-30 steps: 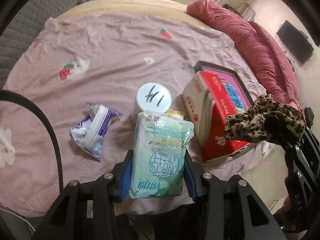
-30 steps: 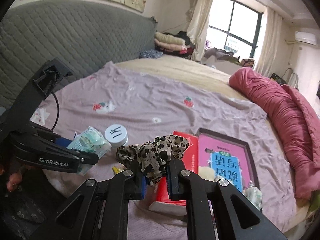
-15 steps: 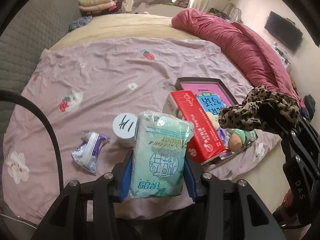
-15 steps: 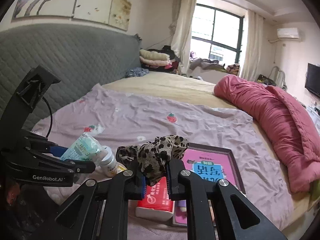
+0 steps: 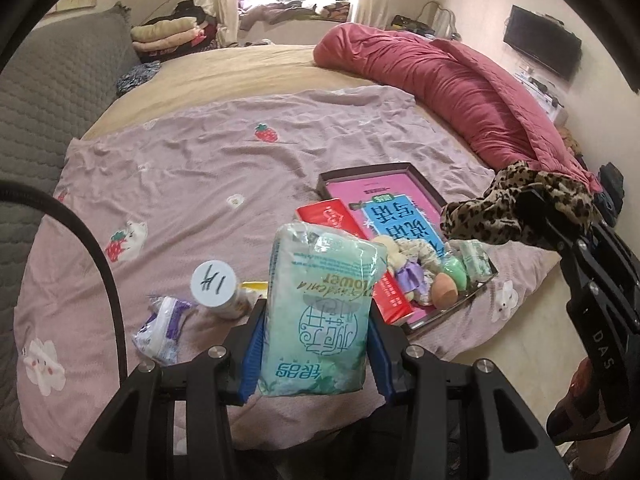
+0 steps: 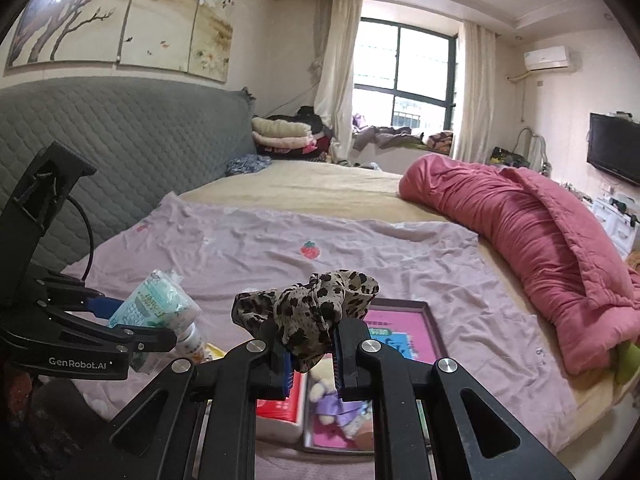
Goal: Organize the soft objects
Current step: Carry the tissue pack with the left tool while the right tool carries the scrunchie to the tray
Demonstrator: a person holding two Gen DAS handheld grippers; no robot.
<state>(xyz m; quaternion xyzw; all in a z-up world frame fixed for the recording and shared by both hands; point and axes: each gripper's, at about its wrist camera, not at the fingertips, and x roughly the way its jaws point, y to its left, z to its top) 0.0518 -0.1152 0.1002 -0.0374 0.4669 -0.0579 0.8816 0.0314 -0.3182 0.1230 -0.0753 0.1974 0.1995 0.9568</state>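
Tissue pack point(image 5: 320, 312), pale green and plastic-wrapped, sits upright in the left tongs point(image 5: 316, 346), the blue pads point(image 5: 252, 344) pinching its lower half from both sides. From the left wrist view it hangs above the near edge of the bed point(image 5: 240, 80), over the lilac sheet point(image 5: 200, 168). It looks light and squashy, the film likely slick, so a hold low across the body seems the safest. At 9 o'clock of the pack stand a white-capped bottle point(image 5: 212, 284) and a crumpled purple-white wrapper point(image 5: 164, 324); at 2 o'clock lies the dark-rimmed tray point(image 5: 362, 170) with a red box point(image 5: 344, 220), a small doll point(image 5: 408, 264) and an egg-shaped sponge point(image 5: 444, 290). The right tongs appear at 3 o'clock, carrying the leopard scrunchie point(image 5: 520, 204).

From the right wrist view, the right tongs point(image 6: 310, 354) are pressed together on that scrunchie point(image 6: 308, 308), a floppy, near-weightless ring of cloth bunched above the pads; it should not slip, though loose folds could snag. It hangs over the tray's point(image 6: 434, 320) near end. The left tongs sit at 9 o'clock, close by but apart. Open room lies toward 12 o'clock across the bare sheet; the rolled pink quilt point(image 6: 532, 240) closes off 2 o'clock, and the bed edge runs close below.
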